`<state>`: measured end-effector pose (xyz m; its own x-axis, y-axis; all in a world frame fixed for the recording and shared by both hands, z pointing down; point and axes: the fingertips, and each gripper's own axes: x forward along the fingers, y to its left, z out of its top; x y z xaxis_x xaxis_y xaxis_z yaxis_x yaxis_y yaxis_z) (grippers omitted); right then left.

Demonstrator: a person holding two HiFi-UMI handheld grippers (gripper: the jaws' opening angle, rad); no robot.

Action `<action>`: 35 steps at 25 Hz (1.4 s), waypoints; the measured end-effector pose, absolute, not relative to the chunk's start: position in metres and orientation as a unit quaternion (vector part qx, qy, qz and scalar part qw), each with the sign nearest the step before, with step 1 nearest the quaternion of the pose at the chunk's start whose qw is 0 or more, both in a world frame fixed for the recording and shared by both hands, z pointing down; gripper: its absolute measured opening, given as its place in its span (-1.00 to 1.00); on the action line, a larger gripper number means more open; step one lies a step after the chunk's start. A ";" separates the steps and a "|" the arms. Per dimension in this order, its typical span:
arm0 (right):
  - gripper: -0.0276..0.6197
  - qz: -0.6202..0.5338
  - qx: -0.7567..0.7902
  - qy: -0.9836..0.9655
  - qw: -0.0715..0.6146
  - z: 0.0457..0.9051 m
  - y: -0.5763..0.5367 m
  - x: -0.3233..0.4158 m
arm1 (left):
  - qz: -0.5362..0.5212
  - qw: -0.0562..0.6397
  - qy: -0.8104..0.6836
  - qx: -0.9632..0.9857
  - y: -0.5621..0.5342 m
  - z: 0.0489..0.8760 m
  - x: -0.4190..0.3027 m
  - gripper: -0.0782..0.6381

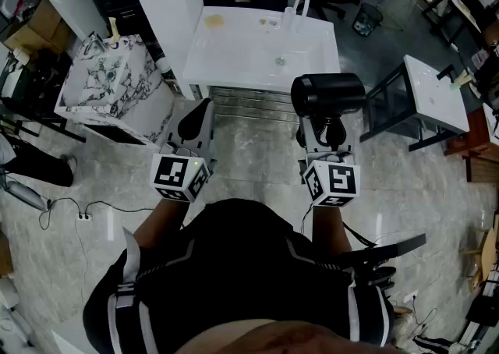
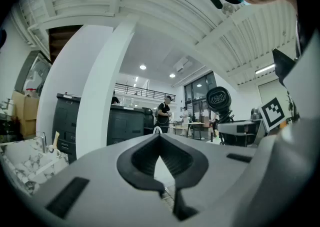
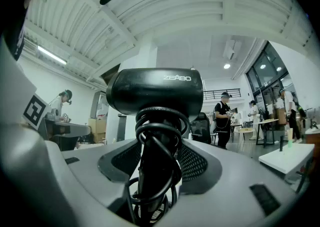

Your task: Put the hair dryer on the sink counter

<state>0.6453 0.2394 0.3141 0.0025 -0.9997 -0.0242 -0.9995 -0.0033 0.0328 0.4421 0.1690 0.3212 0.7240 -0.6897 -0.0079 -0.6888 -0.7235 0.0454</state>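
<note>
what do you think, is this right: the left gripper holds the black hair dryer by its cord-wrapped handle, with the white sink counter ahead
Only the side is wrong: the right gripper holds the black hair dryer by its cord-wrapped handle, as the right gripper view shows; the left gripper is shut on nothing. The white sink counter is indeed ahead.

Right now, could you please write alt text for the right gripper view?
The right tongs hold a black hair dryer upright, its cord coiled around the handle. Several people stand in the bright hall behind.
</note>
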 end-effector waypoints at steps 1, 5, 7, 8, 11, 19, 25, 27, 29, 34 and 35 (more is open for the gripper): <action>-0.17 -0.020 0.710 -0.704 0.008 0.315 0.241 0.646 | -0.011 0.018 -0.370 0.929 0.171 0.322 0.443 -0.77; -0.17 -0.019 0.712 -0.702 0.005 0.314 0.243 0.646 | -0.013 0.019 -0.366 0.930 0.174 0.322 0.443 -0.77; -0.17 -0.021 0.712 -0.701 0.002 0.313 0.244 0.645 | -0.013 0.022 -0.364 0.931 0.175 0.324 0.443 -0.77; -0.17 -0.022 0.713 -0.700 0.002 0.312 0.245 0.645 | -0.013 0.023 -0.364 0.931 0.176 0.324 0.443 -0.77; -0.17 -0.024 0.714 -0.700 0.003 0.312 0.246 0.645 | -0.012 0.024 -0.361 0.932 0.179 0.326 0.444 -0.77; -0.18 -0.023 0.711 -0.703 0.016 0.313 0.250 0.641 | -0.009 0.031 -0.356 0.934 0.186 0.332 0.444 -0.77; -0.17 -0.021 0.709 -0.705 -0.003 0.306 0.250 0.633 | -0.007 0.030 -0.364 0.931 0.188 0.332 0.433 -0.77; -0.17 -0.025 0.708 -0.706 -0.011 0.301 0.250 0.627 | -0.005 0.029 -0.369 0.929 0.188 0.331 0.425 -0.77; -0.17 -0.031 0.706 -0.707 -0.021 0.300 0.249 0.623 | -0.003 0.028 -0.375 0.927 0.189 0.332 0.417 -0.76; -0.17 -0.033 0.691 -0.722 -0.018 0.299 0.244 0.603 | -0.004 0.030 -0.394 0.919 0.191 0.335 0.395 -0.77; -0.17 -0.034 0.686 -0.726 -0.018 0.298 0.242 0.598 | -0.004 0.030 -0.399 0.916 0.191 0.334 0.390 -0.77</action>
